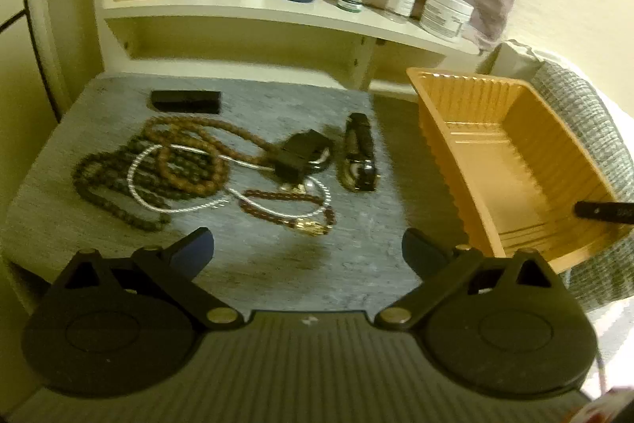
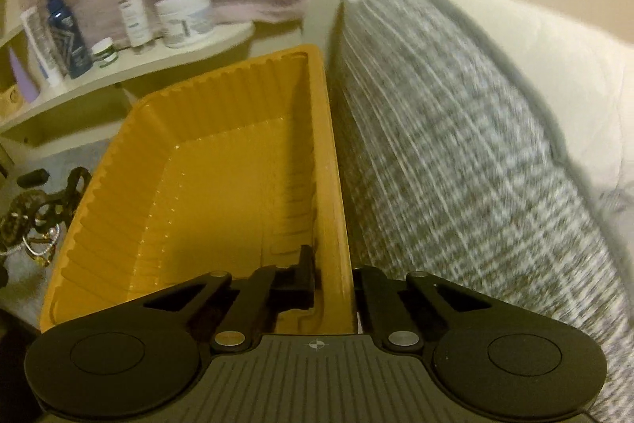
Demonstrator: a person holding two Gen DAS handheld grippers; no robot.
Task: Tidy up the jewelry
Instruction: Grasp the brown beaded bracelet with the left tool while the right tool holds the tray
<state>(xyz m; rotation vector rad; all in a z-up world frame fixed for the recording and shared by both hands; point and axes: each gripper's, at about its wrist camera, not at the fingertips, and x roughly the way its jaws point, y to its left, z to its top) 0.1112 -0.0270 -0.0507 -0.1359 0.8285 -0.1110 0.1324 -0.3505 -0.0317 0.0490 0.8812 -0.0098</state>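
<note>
Two grippers are at work over a grey stone-look tabletop. Spread wide with nothing between its fingers, the left gripper hovers just short of a tangled heap of jewelry: brown and dark bead strands, a silver twisted chain, a black watch. To its right sits a ribbed orange plastic tray. Clamped on that tray's right wall near the closest corner is the right gripper, one finger inside, one outside, beside a grey woven cushion.
</note>
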